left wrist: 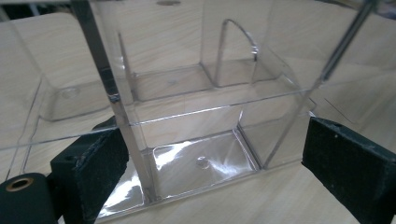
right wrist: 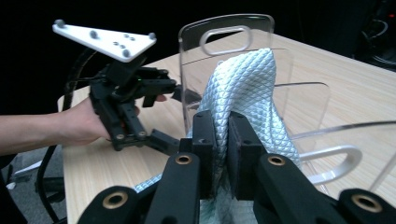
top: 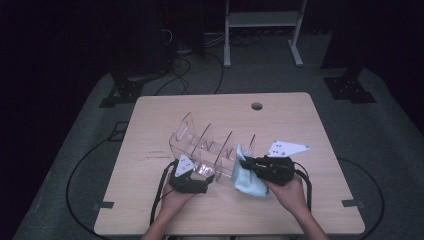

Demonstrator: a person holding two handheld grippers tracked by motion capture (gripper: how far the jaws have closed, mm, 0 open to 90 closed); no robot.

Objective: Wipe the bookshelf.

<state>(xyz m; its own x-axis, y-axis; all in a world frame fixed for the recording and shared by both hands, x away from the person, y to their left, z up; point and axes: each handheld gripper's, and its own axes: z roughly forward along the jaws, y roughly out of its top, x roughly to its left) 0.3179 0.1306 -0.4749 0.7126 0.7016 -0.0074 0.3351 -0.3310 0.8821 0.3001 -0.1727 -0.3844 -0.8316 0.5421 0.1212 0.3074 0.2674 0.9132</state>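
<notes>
A clear acrylic organizer (top: pixel 207 142) with upright dividers lies slantwise at the middle of the wooden table (top: pixel 165 107). My right gripper (top: pixel 248 164) is shut on a light blue quilted cloth (top: pixel 246 181) at the organizer's near right end. In the right gripper view the cloth (right wrist: pixel 247 88) rises from between the pads (right wrist: pixel 204 140) of the right gripper (right wrist: pixel 228 154), in front of a clear panel with a handle slot (right wrist: pixel 224 35). My left gripper (top: pixel 206 175) sits at the organizer's near side. Its pads (left wrist: pixel 100 172) stand wide apart on either side of one compartment (left wrist: pixel 201 163).
The table has a round hole (top: pixel 256 106) near its far edge. Black cables (top: pixel 165 190) trail from both grippers over the near edge. On the floor behind stand a pale metal frame (top: pixel 262 30) and dark stand bases (top: pixel 350 87). The left gripper (right wrist: pixel 133 100) shows across the organizer.
</notes>
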